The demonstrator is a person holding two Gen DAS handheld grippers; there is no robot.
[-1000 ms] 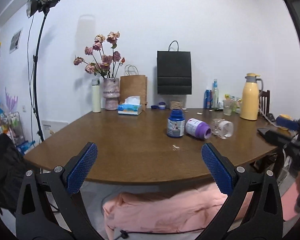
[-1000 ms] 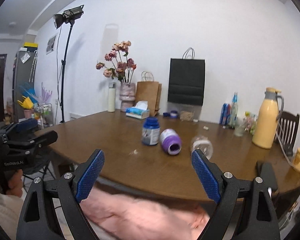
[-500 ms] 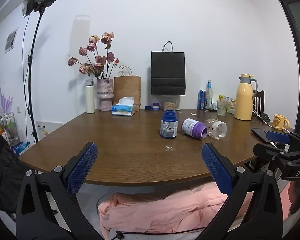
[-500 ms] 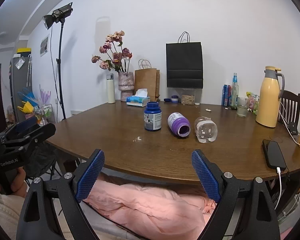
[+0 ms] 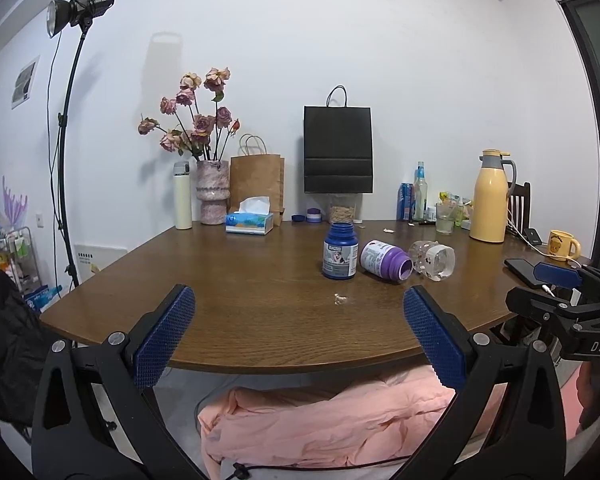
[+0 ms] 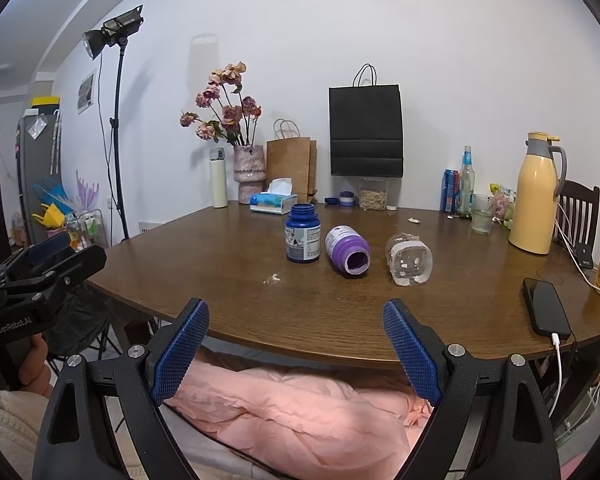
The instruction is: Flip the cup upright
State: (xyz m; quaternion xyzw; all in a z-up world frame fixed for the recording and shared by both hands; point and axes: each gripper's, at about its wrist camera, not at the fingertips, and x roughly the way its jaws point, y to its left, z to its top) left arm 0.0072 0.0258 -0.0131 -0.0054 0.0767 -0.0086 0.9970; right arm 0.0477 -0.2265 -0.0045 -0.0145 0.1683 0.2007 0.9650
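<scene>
A clear plastic cup [image 5: 434, 260] [image 6: 409, 258] lies on its side on the brown table [image 5: 240, 280], its mouth turned toward me. Left of it a purple bottle [image 5: 386, 260] [image 6: 347, 251] also lies on its side, beside an upright blue bottle [image 5: 340, 251] [image 6: 303, 234]. My left gripper [image 5: 298, 308] hangs open at the table's near edge, well short of the cup, holding nothing. My right gripper [image 6: 296, 320] is open too, at the near edge in front of the bottles, with nothing between its fingers.
A phone [image 6: 546, 306] on a cable lies at the right edge near a yellow mug [image 5: 562, 245] and a yellow thermos [image 6: 536, 196]. A vase, bags, a tissue box [image 5: 249, 222] and drinks line the back. Pink cloth [image 6: 300, 404] lies under the table.
Both grippers have drifted a little while staying open. The right one has levelled out and backed off slightly, bringing the phone and table edge into view. The cup and bottles have not moved.
</scene>
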